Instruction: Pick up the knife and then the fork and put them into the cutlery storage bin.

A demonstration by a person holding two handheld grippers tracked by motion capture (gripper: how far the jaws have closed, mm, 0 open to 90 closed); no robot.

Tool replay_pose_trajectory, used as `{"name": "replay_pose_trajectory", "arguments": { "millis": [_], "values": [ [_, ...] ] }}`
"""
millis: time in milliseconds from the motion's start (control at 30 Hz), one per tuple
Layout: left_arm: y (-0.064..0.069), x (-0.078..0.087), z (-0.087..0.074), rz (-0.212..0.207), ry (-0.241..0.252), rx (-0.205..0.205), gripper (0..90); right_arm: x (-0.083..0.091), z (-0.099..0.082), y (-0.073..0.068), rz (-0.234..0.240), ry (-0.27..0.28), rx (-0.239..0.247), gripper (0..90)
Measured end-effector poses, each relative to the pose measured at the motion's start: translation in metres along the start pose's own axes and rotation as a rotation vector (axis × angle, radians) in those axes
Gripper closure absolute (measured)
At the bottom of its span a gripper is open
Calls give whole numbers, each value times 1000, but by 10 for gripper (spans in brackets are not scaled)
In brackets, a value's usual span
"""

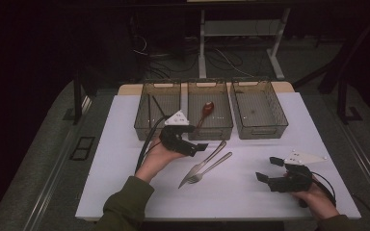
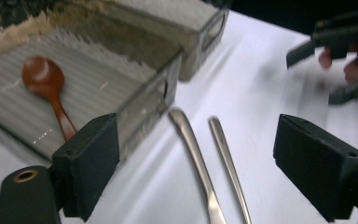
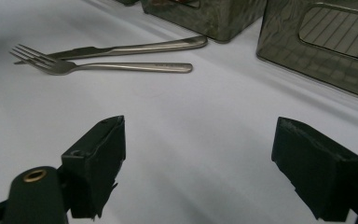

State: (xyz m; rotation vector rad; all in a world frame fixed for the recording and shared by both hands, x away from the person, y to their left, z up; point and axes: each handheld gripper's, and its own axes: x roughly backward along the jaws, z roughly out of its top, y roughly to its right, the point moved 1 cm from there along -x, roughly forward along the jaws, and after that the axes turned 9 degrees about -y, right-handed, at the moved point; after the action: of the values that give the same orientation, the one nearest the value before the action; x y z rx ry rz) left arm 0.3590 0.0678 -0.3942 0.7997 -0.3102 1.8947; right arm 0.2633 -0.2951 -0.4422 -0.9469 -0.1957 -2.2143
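Note:
A steel knife [image 1: 203, 163] and a steel fork [image 1: 211, 168] lie side by side on the white table top, handles toward the bins. A reddish-brown spoon [image 1: 207, 109] rests inside the middle bin [image 1: 211, 135]. My left gripper [image 1: 198, 147] hovers just in front of that bin, open, with nothing in its jaws. In the left gripper view its jaws straddle the knife handle [image 2: 193, 149] and fork handle [image 2: 226, 154] from above, with the spoon [image 2: 44, 77] off to the left. My right gripper [image 1: 268, 168] is open and holds nothing at the front right, facing the fork [image 3: 121, 66] and knife [image 3: 135, 48].
Three see-through grey bins stand in a row at the back: the left bin [image 1: 142, 130], the middle one, and the right bin [image 1: 262, 132], which looks bare inside. Cables trail from both grippers. The table's front edge lies close under both hands.

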Motion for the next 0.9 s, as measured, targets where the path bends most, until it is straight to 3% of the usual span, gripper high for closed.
{"name": "replay_pose_trajectory", "arguments": {
  "millis": [133,300,500,667,900],
  "values": [
    [6,5,-20,13,7,17,103,1,2,-2,22,4,-12,147],
    [14,15,-41,32,20,24,44,3,3,-6,94,-21,39,132],
    [23,26,-65,33,19,12,0,0,3,-9,90,-60,58,145],
    [23,34,-83,40,23,29,0,-1,5,-10,87,-73,56,276],
    [26,44,-100,62,9,15,0,-5,11,-11,112,-99,55,491]
  ]
}}
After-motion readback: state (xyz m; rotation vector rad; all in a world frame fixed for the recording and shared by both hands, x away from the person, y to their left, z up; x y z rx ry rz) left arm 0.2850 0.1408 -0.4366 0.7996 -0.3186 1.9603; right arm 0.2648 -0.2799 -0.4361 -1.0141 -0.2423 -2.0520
